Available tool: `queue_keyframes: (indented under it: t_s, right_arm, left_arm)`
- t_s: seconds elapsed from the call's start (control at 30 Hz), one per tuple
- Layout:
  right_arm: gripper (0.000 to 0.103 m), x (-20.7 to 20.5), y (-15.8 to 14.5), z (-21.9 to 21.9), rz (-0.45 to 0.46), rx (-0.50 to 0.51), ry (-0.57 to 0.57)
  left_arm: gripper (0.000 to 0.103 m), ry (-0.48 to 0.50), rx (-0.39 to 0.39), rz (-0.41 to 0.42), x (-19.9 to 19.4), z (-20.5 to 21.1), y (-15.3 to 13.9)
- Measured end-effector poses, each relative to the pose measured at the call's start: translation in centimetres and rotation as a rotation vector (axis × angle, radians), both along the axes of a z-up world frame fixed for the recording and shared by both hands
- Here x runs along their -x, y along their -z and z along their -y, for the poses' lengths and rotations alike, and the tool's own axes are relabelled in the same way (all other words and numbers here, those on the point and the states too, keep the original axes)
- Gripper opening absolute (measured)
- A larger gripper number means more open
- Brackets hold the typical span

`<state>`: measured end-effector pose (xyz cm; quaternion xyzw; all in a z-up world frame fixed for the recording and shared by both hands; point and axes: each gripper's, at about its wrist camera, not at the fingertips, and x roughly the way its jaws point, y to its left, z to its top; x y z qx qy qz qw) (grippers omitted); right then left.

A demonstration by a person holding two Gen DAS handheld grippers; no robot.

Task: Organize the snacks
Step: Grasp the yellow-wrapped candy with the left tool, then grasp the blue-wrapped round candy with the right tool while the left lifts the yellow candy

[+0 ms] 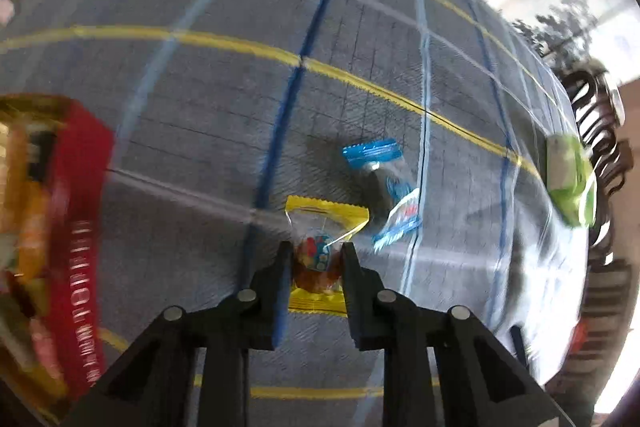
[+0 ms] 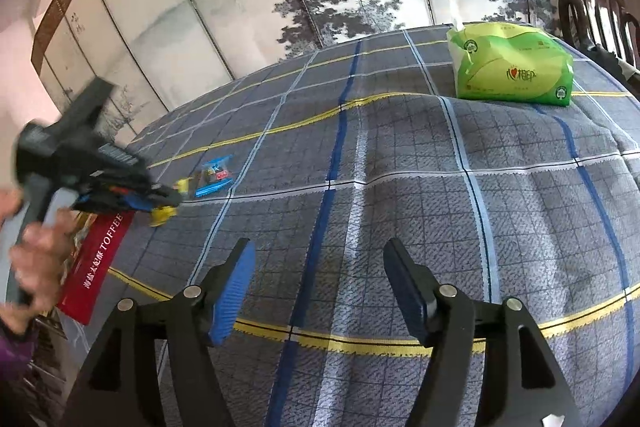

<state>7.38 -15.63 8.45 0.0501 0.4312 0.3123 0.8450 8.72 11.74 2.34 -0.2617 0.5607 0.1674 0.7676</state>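
The left gripper (image 1: pixel 315 259) has its jaws pinched on a yellow candy packet (image 1: pixel 320 227) just above the checked cloth on the counter (image 2: pixel 400 167). A blue candy packet (image 1: pixel 384 187) lies just beside it. The red toffee box (image 1: pixel 76 227) sits off to the left. The right gripper (image 2: pixel 320 291) hangs with jaws wide apart, holding nothing.

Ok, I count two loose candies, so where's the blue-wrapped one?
The blue-wrapped candy lies on the plaid tablecloth, just right of the yellow-wrapped candy gripped by the left tool.
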Motion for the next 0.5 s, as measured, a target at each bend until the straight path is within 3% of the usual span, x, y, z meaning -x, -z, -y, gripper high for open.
queue_keyframes:
  t_s: [0.23, 0.5]
  right_arm:
    - [0.064, -0.7, -1.8, -4.7, 0.013, 0.016, -0.138]
    - [0.064, -3.6, -1.2, -14.6, 0.026, 0.1, -0.299]
  left_arm:
    - [0.023, 0.101, -0.104, 0.108, 5.8, 3.1, -3.8]
    - [0.023, 0.124, -0.092, 0.127, 7.7, 4.2, -4.3]
